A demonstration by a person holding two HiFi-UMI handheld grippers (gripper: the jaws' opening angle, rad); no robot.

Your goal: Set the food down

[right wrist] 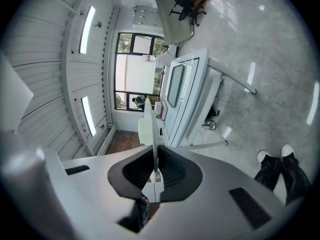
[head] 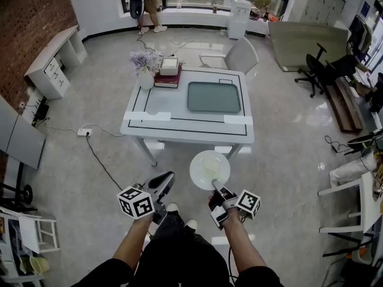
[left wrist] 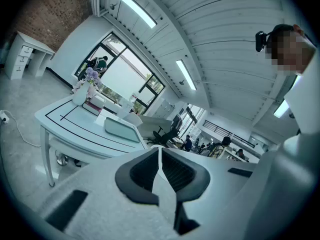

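Observation:
A round white plate (head: 203, 161) with a pale block of food (head: 212, 170) on it hangs over the floor just in front of the white table (head: 179, 126). My right gripper (head: 216, 189) is shut on the plate's near rim. In the right gripper view the plate (right wrist: 152, 126) stands edge-on between the shut jaws of the right gripper (right wrist: 156, 172). My left gripper (head: 167, 179) is shut and empty, to the left of the plate. Its jaws meet with nothing between them in the left gripper view (left wrist: 160, 158). A green tray (head: 213, 96) lies on the table.
A vase of flowers (head: 145, 66) and stacked books (head: 168, 76) stand at the table's far left. A white chair (head: 238, 55) sits behind the table. A power strip and cable (head: 84, 132) lie on the floor at left. Another white chair (head: 358, 203) stands at right.

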